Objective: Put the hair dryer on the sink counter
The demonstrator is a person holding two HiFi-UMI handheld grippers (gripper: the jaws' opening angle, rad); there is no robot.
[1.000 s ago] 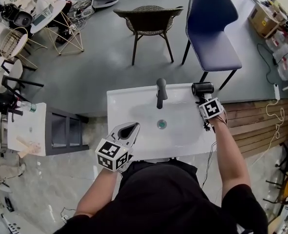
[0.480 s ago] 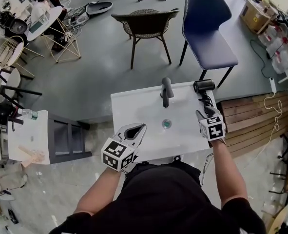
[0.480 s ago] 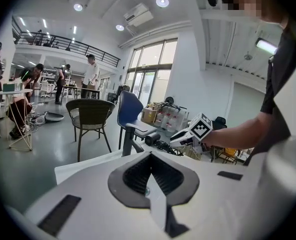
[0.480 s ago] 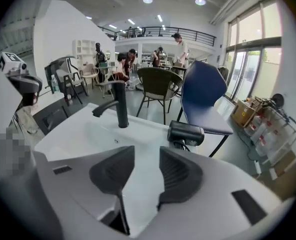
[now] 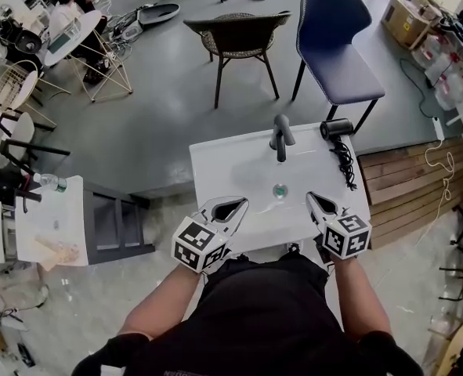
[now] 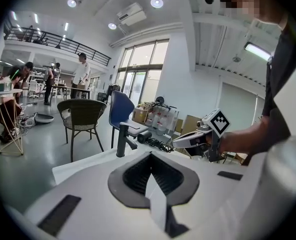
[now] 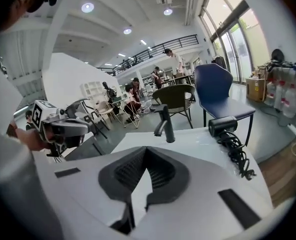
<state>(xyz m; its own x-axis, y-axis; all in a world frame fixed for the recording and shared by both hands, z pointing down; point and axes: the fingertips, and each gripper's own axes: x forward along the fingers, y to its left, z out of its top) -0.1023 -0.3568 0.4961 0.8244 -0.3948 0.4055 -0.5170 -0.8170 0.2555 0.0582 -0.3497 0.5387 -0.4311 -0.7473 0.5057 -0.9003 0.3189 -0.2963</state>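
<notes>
The black hair dryer lies on the back right corner of the white sink counter. Its coiled cord trails toward me. It also shows in the right gripper view as the hair dryer, and small in the left gripper view as the hair dryer. My right gripper hovers over the counter's near right edge, well short of the dryer. Its jaws have just closed with nothing between them. My left gripper is shut and empty over the near left edge.
A black faucet stands at the back of the basin, above the drain. Behind the sink are a wicker chair and a blue chair. Wooden boards lie to the right, a dark shelf unit to the left.
My right gripper has pulled back from beside the hair dryer to the counter's near edge and shut. The dryer stays at the back corner. The left gripper has shifted only slightly.
</notes>
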